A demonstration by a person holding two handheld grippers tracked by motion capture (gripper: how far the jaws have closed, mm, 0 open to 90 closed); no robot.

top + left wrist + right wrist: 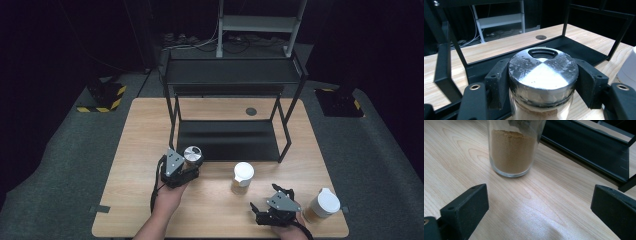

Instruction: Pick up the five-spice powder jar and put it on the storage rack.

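Observation:
My left gripper (189, 161) is shut on a glass jar with a silver metal lid (193, 153), just in front of the black rack's lower shelf (227, 140). In the left gripper view both black pads press the sides of the silver-lidded jar (543, 72), which holds brown powder. My right gripper (267, 198) rests near the table's front edge, open with nothing between its jaws. Ahead of it in the right gripper view stands a glass jar of brown powder (511, 152), the white-lidded jar (243, 175) at the table's middle.
A second white-lidded jar (322, 204) stands at the front right, beside the right hand. The two-tier black rack (232, 75) fills the back middle of the wooden table (135, 200). A round cable hole (251, 111) lies behind the rack.

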